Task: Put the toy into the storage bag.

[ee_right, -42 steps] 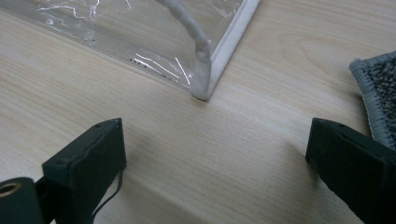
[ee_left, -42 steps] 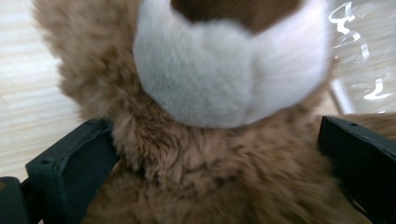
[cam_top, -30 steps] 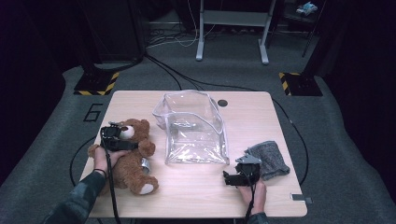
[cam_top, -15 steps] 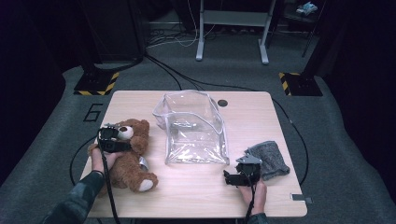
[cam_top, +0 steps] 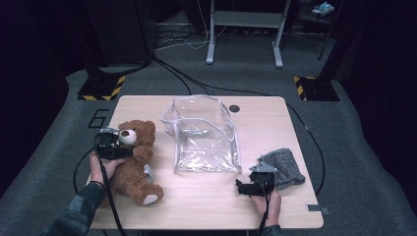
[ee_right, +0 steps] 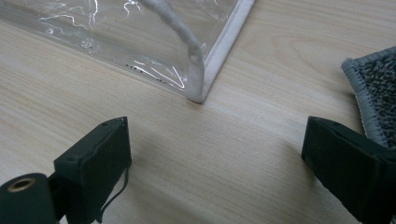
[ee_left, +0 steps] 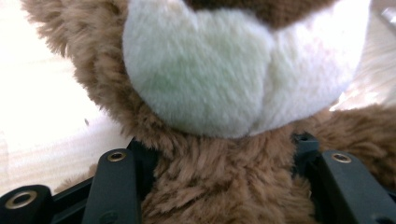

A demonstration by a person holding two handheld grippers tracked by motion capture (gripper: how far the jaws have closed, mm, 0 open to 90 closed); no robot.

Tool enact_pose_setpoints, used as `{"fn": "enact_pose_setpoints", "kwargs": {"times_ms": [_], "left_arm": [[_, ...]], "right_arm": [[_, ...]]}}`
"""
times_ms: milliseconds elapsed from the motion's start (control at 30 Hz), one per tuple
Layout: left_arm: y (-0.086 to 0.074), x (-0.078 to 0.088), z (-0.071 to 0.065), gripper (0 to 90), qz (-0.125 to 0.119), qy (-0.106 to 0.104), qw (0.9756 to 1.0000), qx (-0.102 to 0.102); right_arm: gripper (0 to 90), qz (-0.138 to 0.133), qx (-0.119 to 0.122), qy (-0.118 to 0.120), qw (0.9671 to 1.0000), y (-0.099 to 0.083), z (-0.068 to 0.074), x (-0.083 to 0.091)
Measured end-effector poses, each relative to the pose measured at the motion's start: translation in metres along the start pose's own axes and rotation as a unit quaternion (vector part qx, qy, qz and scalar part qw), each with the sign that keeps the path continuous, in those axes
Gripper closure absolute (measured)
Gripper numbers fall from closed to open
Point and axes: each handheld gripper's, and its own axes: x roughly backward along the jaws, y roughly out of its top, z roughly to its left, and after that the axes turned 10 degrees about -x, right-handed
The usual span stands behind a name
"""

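Teddy bear (cam_top: 133, 164) lies on its back on the wooden surface (cam_top: 196, 211), right under my left claw (cam_top: 109, 147), with its head at the far end and its legs pointing back toward me, so its long axis runs roughly near-to-far. My left claw has just been closing and now pinches the plush at the neck, below the white muzzle (ee_left: 233, 70), with fur bulging between the jaws. The clear plastic bag (cam_top: 204, 135) sits off to the claw's right, mouth up and open; that is the way I judge the bear must travel. My right claw (cam_top: 253, 187) rests apart and holds nothing, just short of the bag's near corner (ee_right: 198, 95), with a grey cloth (cam_top: 285, 167) beside it.
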Motion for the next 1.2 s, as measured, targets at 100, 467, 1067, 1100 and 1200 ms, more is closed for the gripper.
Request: {"fn": "enact_pose_setpoints", "kwargs": {"times_ms": [100, 467, 1067, 1100, 1200], "left_arm": [[0.004, 0.008, -0.002, 46.9, -0.019, 0.005, 0.9998, 0.001], [0.012, 0.031, -0.001, 48.5, -0.087, 0.023, 0.9958, -0.019], [0.035, 0.05, -0.001, 48.6, -0.137, 0.035, 0.9897, -0.019], [0.036, 0.051, -0.001, 48.6, -0.136, 0.036, 0.9898, -0.022], [0.041, 0.054, 0.0, 48.6, -0.14, 0.04, 0.9891, -0.024]], "right_arm": [[7.6, 0.0, 0.0, 0.001, 1.0, 0.0, 0.0, 0.0], [7.6, 0.001, 0.002, 0.001, 1.0, 0.0, 0.0, 0.0], [7.2, 0.005, 0.008, 0.003, 0.9999, 0.0, -0.001, 0.0], [7.2, 0.004, 0.008, 0.003, 1.0, 0.0, -0.001, 0.0], [7.2, 0.004, 0.008, 0.003, 1.0, 0.0, -0.001, 0.0]]}}
